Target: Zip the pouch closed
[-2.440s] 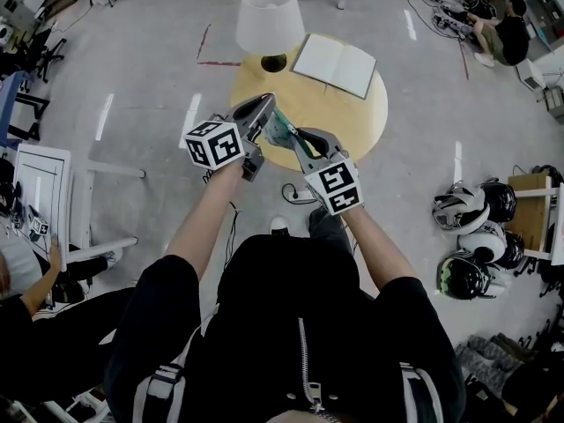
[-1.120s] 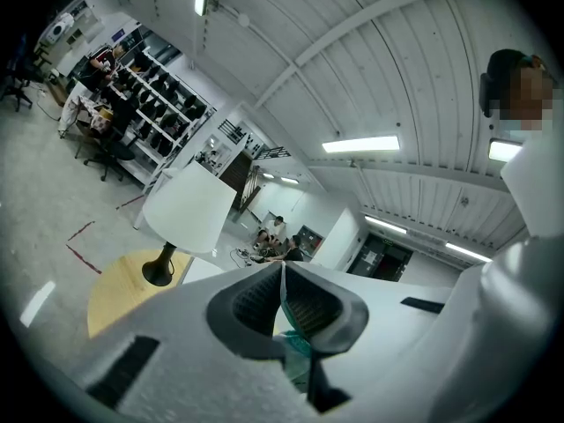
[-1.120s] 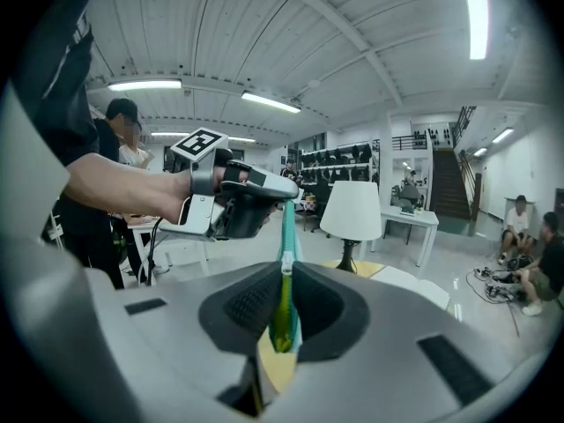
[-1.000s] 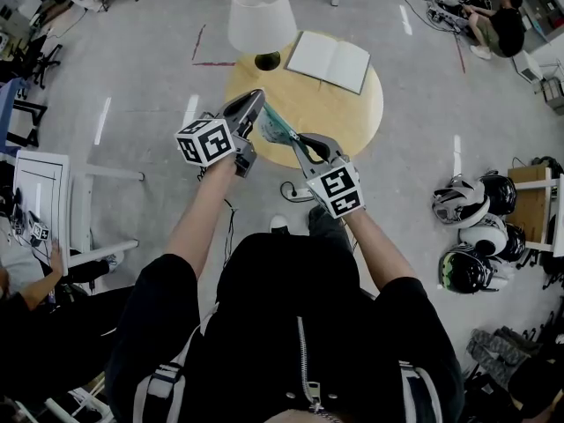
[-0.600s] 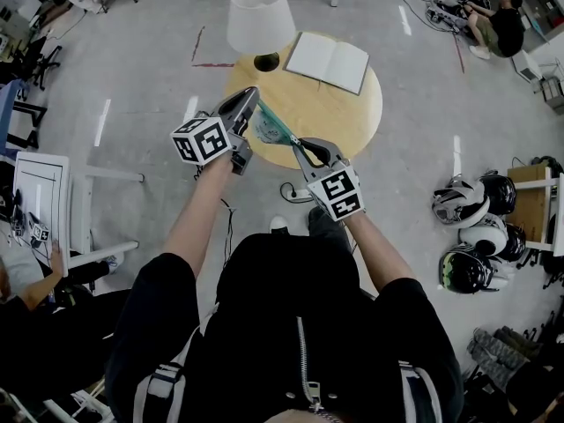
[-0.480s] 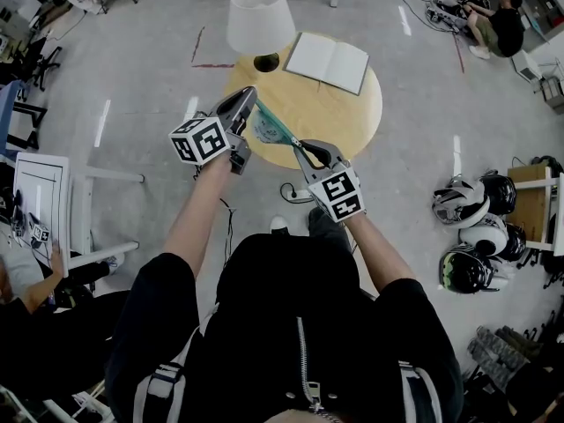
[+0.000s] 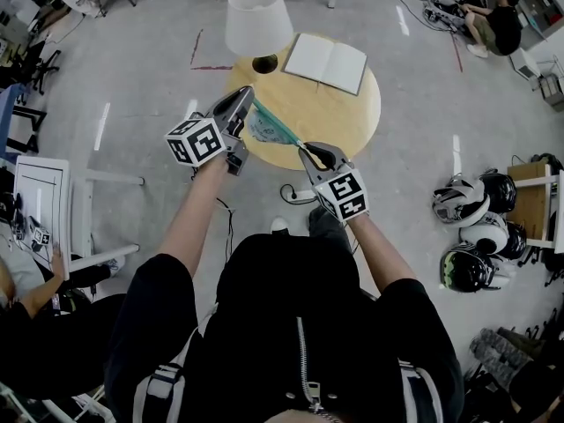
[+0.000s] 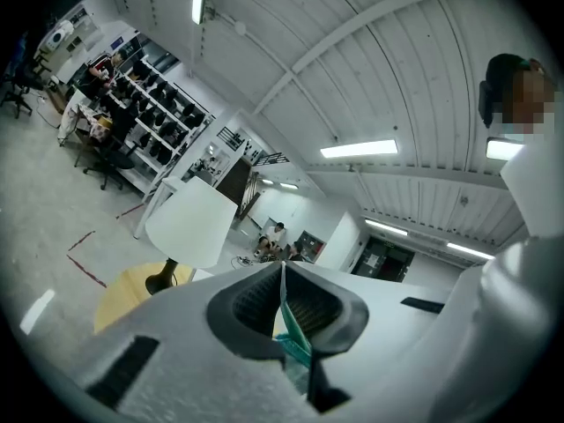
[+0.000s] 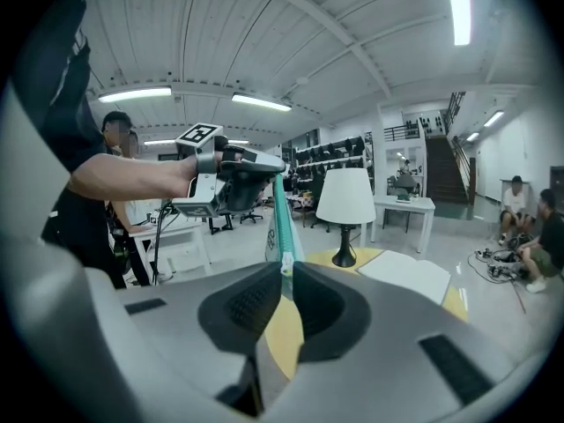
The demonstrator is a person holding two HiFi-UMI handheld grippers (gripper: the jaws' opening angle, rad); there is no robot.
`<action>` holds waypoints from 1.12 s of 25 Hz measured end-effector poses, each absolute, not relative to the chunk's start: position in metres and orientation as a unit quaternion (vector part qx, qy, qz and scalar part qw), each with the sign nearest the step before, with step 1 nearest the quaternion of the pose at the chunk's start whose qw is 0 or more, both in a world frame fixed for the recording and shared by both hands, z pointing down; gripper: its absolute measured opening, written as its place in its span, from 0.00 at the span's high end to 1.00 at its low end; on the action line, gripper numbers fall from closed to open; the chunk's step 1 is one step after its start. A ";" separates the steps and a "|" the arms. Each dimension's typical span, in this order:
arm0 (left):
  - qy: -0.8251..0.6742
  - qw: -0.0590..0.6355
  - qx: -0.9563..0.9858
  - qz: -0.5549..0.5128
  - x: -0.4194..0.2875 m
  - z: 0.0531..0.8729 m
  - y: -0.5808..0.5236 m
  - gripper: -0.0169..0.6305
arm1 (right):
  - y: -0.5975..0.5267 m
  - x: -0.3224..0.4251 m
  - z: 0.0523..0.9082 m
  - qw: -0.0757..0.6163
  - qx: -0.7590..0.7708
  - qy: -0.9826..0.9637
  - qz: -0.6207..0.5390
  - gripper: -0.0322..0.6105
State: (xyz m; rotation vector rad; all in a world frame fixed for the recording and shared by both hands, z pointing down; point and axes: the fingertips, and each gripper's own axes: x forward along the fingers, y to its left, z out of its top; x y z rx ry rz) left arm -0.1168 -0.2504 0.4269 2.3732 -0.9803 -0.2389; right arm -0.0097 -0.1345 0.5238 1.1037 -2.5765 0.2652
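Right gripper [image 7: 302, 147] pulled back over the table's [image 7: 352, 122] near edge, pouch [image 7: 267, 129] stretched longer; jaws pinch the zip pull [image 9: 285, 265]. Left gripper [image 7: 250, 100] clamps the pouch's other end.

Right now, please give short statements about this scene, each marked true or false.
The pouch is stretched in the air between the left gripper and the right gripper. True.
The left gripper's jaws are wide open. False: they are shut on one end of the pouch.
The lamp lies on the floor. False: it stands upright on the round table.
An open notebook lies on the table near the lamp. True.
The right gripper's jaws are shut on the pouch. True.
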 end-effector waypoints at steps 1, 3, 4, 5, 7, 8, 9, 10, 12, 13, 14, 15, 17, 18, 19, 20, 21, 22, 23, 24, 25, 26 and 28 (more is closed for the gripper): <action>-0.362 0.274 0.887 -0.088 -0.115 0.425 -0.248 0.96 | -0.135 -0.009 0.523 0.156 0.388 -0.903 0.094 0.88; -0.357 0.266 0.892 -0.082 -0.112 0.422 -0.245 0.96 | -0.136 -0.009 0.521 0.147 0.389 -0.905 0.096 0.86; -0.357 0.261 0.894 -0.078 -0.111 0.422 -0.245 0.96 | -0.136 -0.009 0.519 0.142 0.387 -0.906 0.098 0.83; -0.358 0.256 0.895 -0.072 -0.111 0.422 -0.244 0.96 | -0.136 -0.010 0.516 0.137 0.385 -0.907 0.098 0.83; -0.361 0.247 0.897 -0.060 -0.109 0.425 -0.243 0.96 | -0.138 -0.009 0.508 0.119 0.386 -0.910 0.097 0.81; -0.364 0.243 0.897 -0.055 -0.109 0.426 -0.243 0.96 | -0.140 -0.005 0.503 0.109 0.389 -0.910 0.097 0.81; -0.367 0.239 0.898 -0.051 -0.108 0.428 -0.243 0.96 | -0.143 -0.001 0.497 0.100 0.394 -0.908 0.097 0.81; -0.369 0.236 0.898 -0.048 -0.109 0.429 -0.243 0.96 | -0.147 0.004 0.492 0.092 0.401 -0.907 0.097 0.82; -0.372 0.229 0.899 -0.039 -0.112 0.431 -0.244 0.96 | -0.155 0.012 0.482 0.081 0.418 -0.900 0.095 0.82; -0.375 0.222 0.899 -0.033 -0.116 0.432 -0.244 0.96 | -0.159 0.015 0.477 0.078 0.429 -0.895 0.092 0.84; -0.379 0.212 0.900 -0.026 -0.120 0.432 -0.244 0.96 | -0.163 0.020 0.472 0.075 0.442 -0.889 0.087 0.88; -0.385 0.200 0.901 -0.016 -0.123 0.432 -0.245 0.96 | -0.167 0.025 0.465 0.070 0.455 -0.884 0.081 0.89; -0.396 0.177 0.901 0.003 -0.128 0.434 -0.247 0.96 | -0.173 0.034 0.453 0.058 0.474 -0.876 0.072 0.94; -0.399 0.173 0.901 0.008 -0.130 0.436 -0.247 0.96 | -0.176 0.038 0.448 0.053 0.481 -0.872 0.071 0.94; -0.400 0.173 0.900 0.009 -0.131 0.436 -0.247 0.96 | -0.178 0.041 0.445 0.050 0.487 -0.869 0.070 0.94; -0.401 0.174 0.900 0.007 -0.133 0.437 -0.246 0.96 | -0.180 0.043 0.443 0.048 0.492 -0.866 0.068 0.94; -0.401 0.175 0.899 0.005 -0.133 0.436 -0.245 0.96 | -0.181 0.045 0.441 0.047 0.496 -0.864 0.067 0.94; -0.401 0.175 0.899 0.002 -0.133 0.435 -0.244 0.96 | -0.182 0.047 0.439 0.045 0.499 -0.863 0.065 0.94; -0.400 0.173 0.900 0.000 -0.132 0.434 -0.242 0.96 | -0.182 0.049 0.438 0.041 0.502 -0.861 0.063 0.94; -0.400 0.170 0.901 -0.001 -0.131 0.433 -0.239 0.96 | -0.182 0.051 0.436 0.036 0.506 -0.860 0.061 0.95; -0.399 0.166 0.902 -0.001 -0.130 0.432 -0.236 0.96 | -0.181 0.054 0.434 0.032 0.509 -0.858 0.060 0.95; -0.399 0.162 0.903 0.000 -0.129 0.432 -0.234 0.96 | -0.181 0.055 0.432 0.030 0.513 -0.856 0.058 0.95; -0.398 0.152 0.905 0.005 -0.127 0.432 -0.230 0.96 | -0.181 0.057 0.431 0.031 0.517 -0.854 0.055 0.95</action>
